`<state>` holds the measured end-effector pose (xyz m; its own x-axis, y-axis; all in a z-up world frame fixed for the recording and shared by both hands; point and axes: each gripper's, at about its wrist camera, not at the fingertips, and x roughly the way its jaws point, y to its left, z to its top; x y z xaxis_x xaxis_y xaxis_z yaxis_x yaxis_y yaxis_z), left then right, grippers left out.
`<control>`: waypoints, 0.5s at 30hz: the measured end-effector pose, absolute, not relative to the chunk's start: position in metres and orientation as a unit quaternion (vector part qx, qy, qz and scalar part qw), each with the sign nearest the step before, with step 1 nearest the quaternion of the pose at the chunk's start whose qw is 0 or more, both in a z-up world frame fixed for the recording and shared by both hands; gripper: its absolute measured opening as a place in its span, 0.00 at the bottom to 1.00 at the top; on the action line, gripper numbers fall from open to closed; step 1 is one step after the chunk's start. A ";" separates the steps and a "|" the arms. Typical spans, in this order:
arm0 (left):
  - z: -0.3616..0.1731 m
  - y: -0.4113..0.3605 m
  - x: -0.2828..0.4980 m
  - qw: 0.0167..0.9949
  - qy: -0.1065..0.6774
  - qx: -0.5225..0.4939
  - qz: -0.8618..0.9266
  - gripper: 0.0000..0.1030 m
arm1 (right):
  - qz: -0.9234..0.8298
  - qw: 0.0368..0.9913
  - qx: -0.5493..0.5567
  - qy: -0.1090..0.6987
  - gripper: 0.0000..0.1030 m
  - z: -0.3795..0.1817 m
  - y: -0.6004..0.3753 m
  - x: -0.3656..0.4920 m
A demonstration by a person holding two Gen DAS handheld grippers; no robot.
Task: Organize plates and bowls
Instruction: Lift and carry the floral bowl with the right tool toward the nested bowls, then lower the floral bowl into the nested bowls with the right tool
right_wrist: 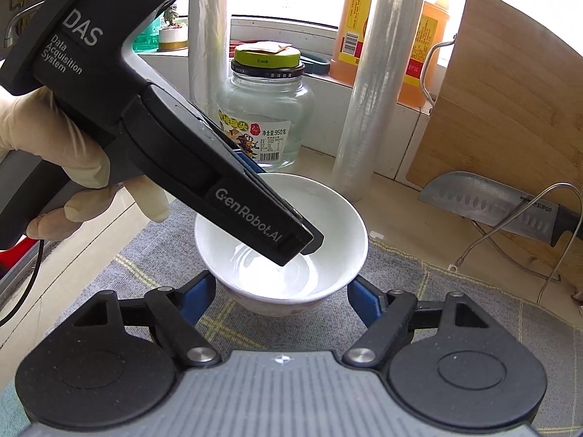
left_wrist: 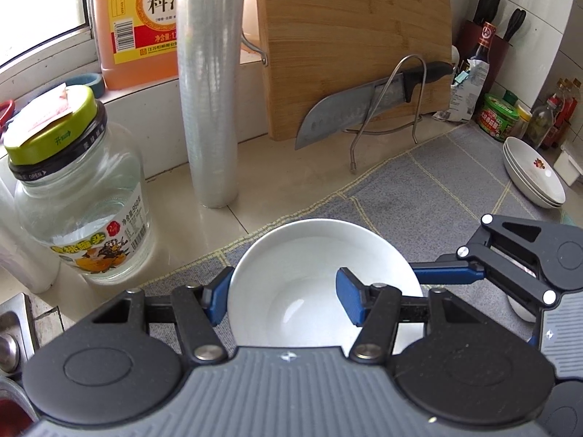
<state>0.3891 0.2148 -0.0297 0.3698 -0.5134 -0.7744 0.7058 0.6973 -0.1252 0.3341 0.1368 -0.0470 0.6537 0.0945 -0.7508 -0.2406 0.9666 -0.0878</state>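
Note:
A white bowl point(left_wrist: 309, 255) point(right_wrist: 339, 225) is over the grey checked mat point(left_wrist: 437, 182). My left gripper point(left_wrist: 284, 291) is shut on its left wall, one blue finger outside the rim and the other inside. From the right wrist view it reaches in from the upper left, its inner fingertip point(right_wrist: 308, 244) down in the bowl. My right gripper point(right_wrist: 280, 295) is shut on the bowl's lower body, a blue finger point(right_wrist: 198, 296) on each side; one finger point(left_wrist: 448, 275) presses the bowl's right side. Stacked white plates point(left_wrist: 535, 174) with a red motif lie at the mat's far right.
A glass jar with a green lid point(left_wrist: 80, 200), a cling-film roll point(left_wrist: 211, 109) and an orange jug point(left_wrist: 135, 25) stand close on the left. A cutting board point(left_wrist: 357, 43) and a knife point(left_wrist: 364, 105) lean in a wire rack behind. Condiment bottles point(left_wrist: 546, 116) crowd the right corner.

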 end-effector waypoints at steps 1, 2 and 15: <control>-0.028 0.215 0.386 0.820 0.420 0.115 -0.372 0.57 | 0.093 0.905 -0.090 0.406 0.80 -0.045 0.136 0.331; -0.026 0.214 0.382 0.820 0.419 0.116 -0.373 0.57 | 0.094 0.904 -0.090 0.406 0.80 -0.043 0.136 0.328; -0.008 0.207 0.332 0.820 0.411 0.116 -0.381 0.57 | 0.101 0.905 -0.084 0.405 0.80 -0.026 0.128 0.277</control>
